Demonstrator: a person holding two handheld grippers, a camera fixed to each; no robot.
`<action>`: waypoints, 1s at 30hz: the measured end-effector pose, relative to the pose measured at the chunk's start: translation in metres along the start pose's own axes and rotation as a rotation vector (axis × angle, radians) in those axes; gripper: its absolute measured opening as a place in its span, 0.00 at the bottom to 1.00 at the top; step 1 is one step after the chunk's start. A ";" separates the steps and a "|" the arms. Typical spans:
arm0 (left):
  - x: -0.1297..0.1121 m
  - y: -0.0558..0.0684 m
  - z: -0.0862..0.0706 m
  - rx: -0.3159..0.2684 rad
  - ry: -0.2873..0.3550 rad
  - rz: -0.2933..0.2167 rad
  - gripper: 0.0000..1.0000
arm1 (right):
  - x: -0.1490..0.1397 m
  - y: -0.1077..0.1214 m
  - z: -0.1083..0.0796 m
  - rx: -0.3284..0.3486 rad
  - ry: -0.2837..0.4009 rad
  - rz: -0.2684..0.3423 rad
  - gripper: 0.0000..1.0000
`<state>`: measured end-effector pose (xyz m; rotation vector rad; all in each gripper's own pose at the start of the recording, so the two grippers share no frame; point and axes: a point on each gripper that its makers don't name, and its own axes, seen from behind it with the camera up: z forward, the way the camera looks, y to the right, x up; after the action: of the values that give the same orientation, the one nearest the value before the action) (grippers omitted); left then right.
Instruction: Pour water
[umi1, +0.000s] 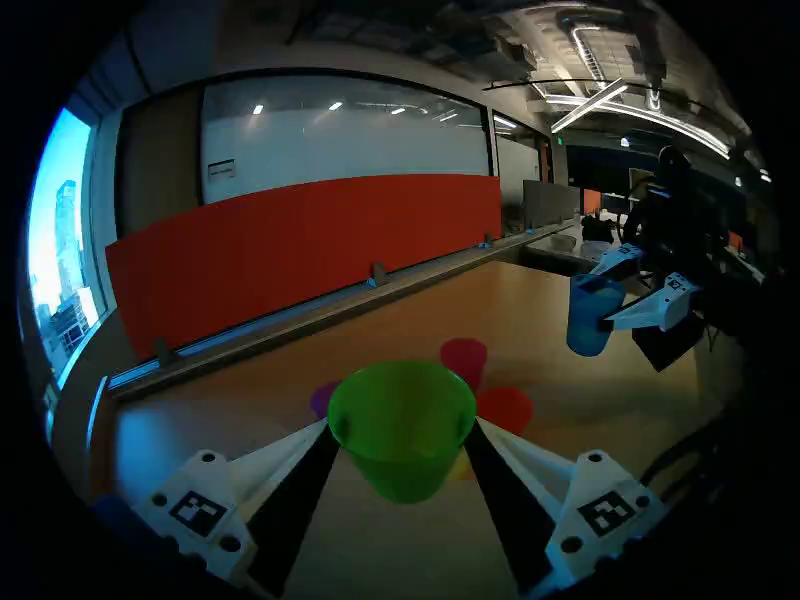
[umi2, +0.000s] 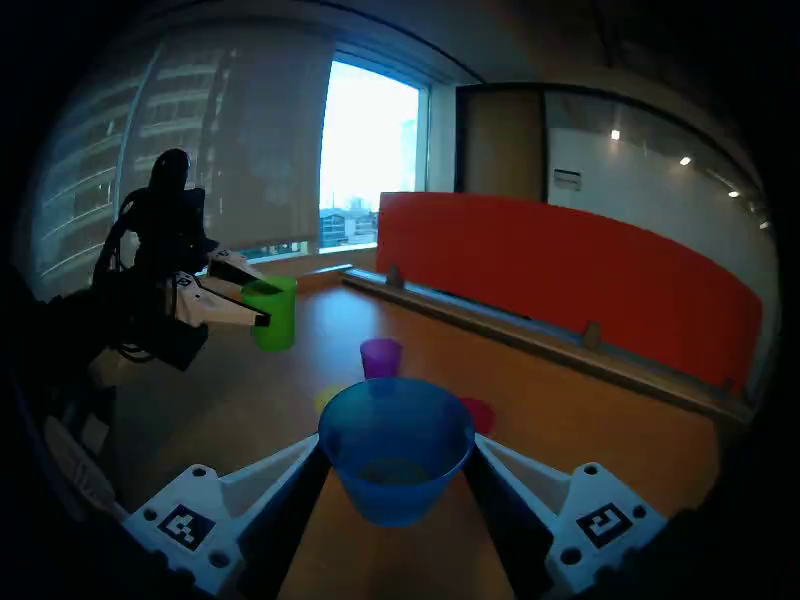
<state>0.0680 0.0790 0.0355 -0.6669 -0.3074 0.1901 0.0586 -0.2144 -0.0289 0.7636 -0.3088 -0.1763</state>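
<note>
- The green cup (umi1: 402, 420) is pinched by the left gripper (umi1: 402, 440) at the lower centre of the left gripper view. A finger is pressed on each side of it, and the cup is held upright and clear of the table (umi1: 560, 400).
- The blue cup (umi2: 396, 440) is gripped the same way by the right gripper (umi2: 396, 458), low and central in the right gripper view. Both fingers are set against its wall and its rim is level.
- Water cannot be made out for certain. A pale patch is seen at the bottom of the blue cup, but whether it is liquid cannot be told.
- The step in hand is judged to be the approach before the pour: both cups are lifted and neither is tipped. They are well apart, the blue cup at the right of the left gripper view and the green one at the left of the right gripper view.
- For the next move, one rim would have to be brought above the other cup's mouth, and the upper cup then tilted slowly.
- Between the grippers a small purple cup (umi2: 381, 357) and a red disc (umi2: 478, 413) are seen on the table, and these would have to be passed over.
- Broad bare wood is offered for moving. The far side is closed by a rail (umi1: 375, 285) and a red partition (umi1: 300, 240).
</note>
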 end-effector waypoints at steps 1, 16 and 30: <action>0.002 0.000 -0.001 0.002 0.007 -0.002 0.86 | 0.003 0.000 -0.001 0.000 0.011 0.000 0.89; 0.022 0.001 -0.014 0.018 0.086 -0.017 0.86 | 0.032 -0.006 -0.002 0.000 0.134 -0.015 0.89; 0.041 -0.001 -0.022 0.035 0.169 -0.048 0.86 | 0.045 -0.012 0.007 -0.002 0.214 0.027 0.89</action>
<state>0.1145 0.0769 0.0286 -0.6357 -0.1567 0.0925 0.0980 -0.2399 -0.0228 0.7685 -0.1159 -0.0680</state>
